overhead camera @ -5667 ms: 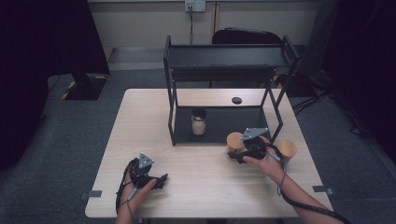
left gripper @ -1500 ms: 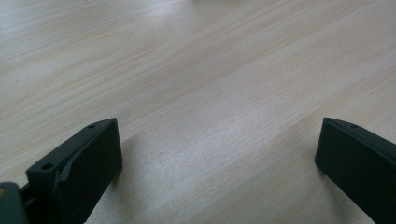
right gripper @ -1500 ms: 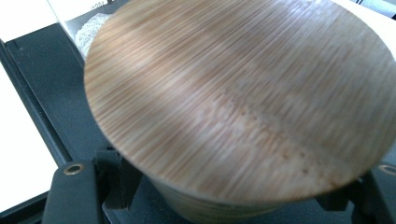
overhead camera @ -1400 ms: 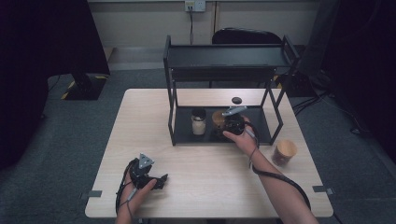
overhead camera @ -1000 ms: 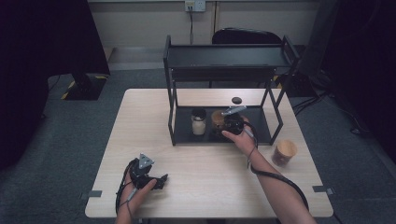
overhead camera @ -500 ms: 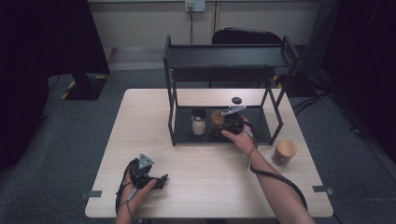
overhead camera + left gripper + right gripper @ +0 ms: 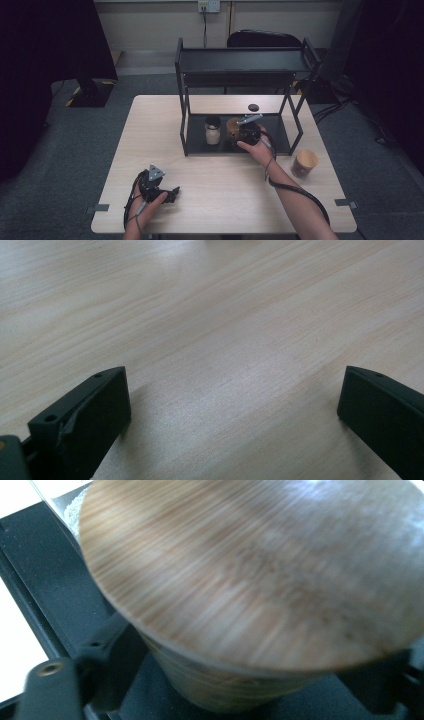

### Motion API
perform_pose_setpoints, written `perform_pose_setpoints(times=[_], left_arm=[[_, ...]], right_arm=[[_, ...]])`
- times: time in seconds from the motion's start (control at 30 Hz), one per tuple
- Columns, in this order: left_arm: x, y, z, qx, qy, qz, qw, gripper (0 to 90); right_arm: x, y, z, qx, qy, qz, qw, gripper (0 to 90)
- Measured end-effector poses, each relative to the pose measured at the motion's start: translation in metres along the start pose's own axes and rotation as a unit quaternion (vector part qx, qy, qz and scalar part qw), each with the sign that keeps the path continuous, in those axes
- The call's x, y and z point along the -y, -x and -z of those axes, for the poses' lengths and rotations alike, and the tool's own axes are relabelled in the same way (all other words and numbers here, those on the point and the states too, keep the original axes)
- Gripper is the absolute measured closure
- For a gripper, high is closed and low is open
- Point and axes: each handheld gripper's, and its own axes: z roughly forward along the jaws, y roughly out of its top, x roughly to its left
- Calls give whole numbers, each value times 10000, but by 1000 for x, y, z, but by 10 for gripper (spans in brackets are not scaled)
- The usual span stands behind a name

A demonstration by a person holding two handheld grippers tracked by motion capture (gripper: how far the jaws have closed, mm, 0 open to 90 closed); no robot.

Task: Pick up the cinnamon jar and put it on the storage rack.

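Observation:
A wooden cup (image 7: 232, 124) stands on the bottom shelf of the black rack (image 7: 245, 61), just right of a pale jar with a dark lid (image 7: 212, 131). My right gripper (image 7: 239, 134) reaches in from the front, and its jaws have just been opening. In the right gripper view the cup (image 7: 250, 570) sits between the jaws of that gripper (image 7: 230, 682), with a gap on each side. My left gripper (image 7: 172, 192) lies on the table near the front left. Its jaws (image 7: 232, 405) stand wide apart over bare wood.
A second wooden cup (image 7: 304, 162) stands on the table (image 7: 150, 130) to the right of the rack. A small black disc (image 7: 253, 107) lies behind the rack. The rack's posts and top shelf close in around my right hand. A chair stands behind the table.
Since the earliest frame my right gripper has carried one wooden cup from the table's right side onto the rack's bottom shelf. Over the last second neither hand has shifted.

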Motion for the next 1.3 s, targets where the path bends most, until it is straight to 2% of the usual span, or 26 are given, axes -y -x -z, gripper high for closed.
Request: perform_pose_setpoints(times=[0.07,0.33,0.43,0.53,1.3], left_arm=[[0,0,0,-1,0,-1,10000,0],[0,0,0,0,0,0,10000,0],[0,0,0,0,-1,-1,10000,0],[0,0,0,0,-1,0,10000,0],[0,0,0,0,-1,-1,10000,0]], right_arm=[[0,1,1,-5,-16,-56,10000,70],[2,1,7,-40,39,-127,9999,20],[3,1,10,-51,-10,-120,9999,20],[4,1,14,-133,24,-273,9995,20],[15,-5,42,-116,3,-337,9994,24]])
